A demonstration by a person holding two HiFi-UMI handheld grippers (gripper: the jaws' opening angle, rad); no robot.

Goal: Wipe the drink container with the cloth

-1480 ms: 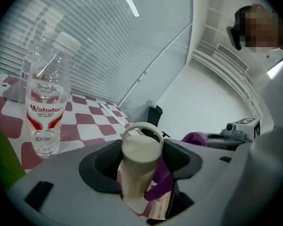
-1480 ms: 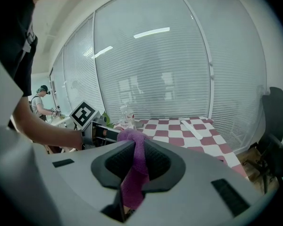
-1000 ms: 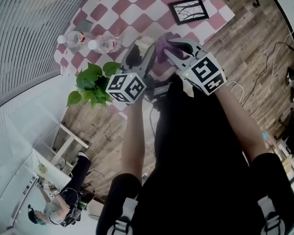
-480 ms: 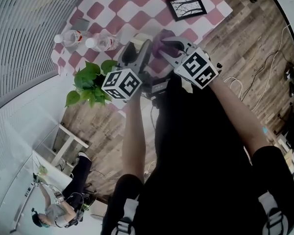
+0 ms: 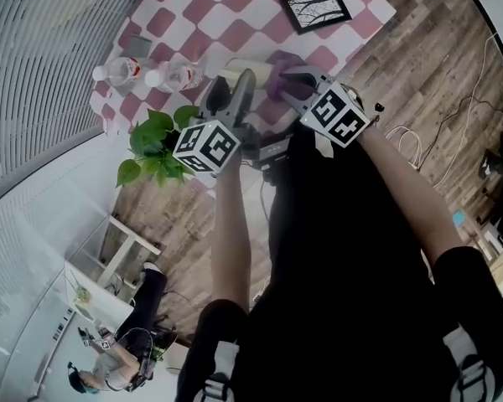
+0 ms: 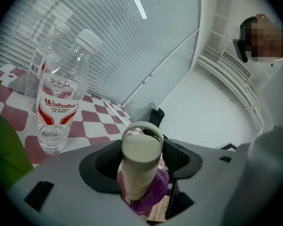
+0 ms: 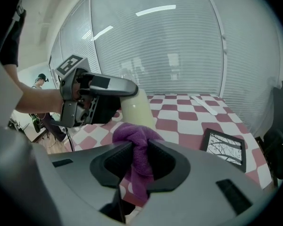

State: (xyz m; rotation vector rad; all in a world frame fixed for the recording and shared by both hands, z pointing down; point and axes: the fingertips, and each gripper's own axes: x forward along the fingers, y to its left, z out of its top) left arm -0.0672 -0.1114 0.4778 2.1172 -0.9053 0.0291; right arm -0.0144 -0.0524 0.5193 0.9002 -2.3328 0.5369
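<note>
The drink container [image 6: 140, 163] is a cream tumbler with a loop handle on its lid, held tilted between the jaws of my left gripper [image 6: 141, 166], which is shut on it. In the head view the container [image 5: 236, 68] pokes out past the left gripper [image 5: 230, 99]. My right gripper [image 7: 140, 161] is shut on a purple cloth [image 7: 137, 149]. The cloth [image 5: 283, 78] presses against the cream container [image 7: 137, 109] from its right side, and a purple fold [image 6: 153, 192] shows under the container in the left gripper view.
Two clear water bottles [image 6: 59, 98] stand on the red-and-white checkered table [image 5: 226, 11], with a green plant [image 5: 155, 145] at the near edge. A framed picture [image 5: 312, 7] lies at the far right. Another person [image 5: 109, 363] stands on the wooden floor far left.
Both grippers have shifted slightly forward over the table, staying together. The cloth stays pressed on the container; both grips are unchanged.
</note>
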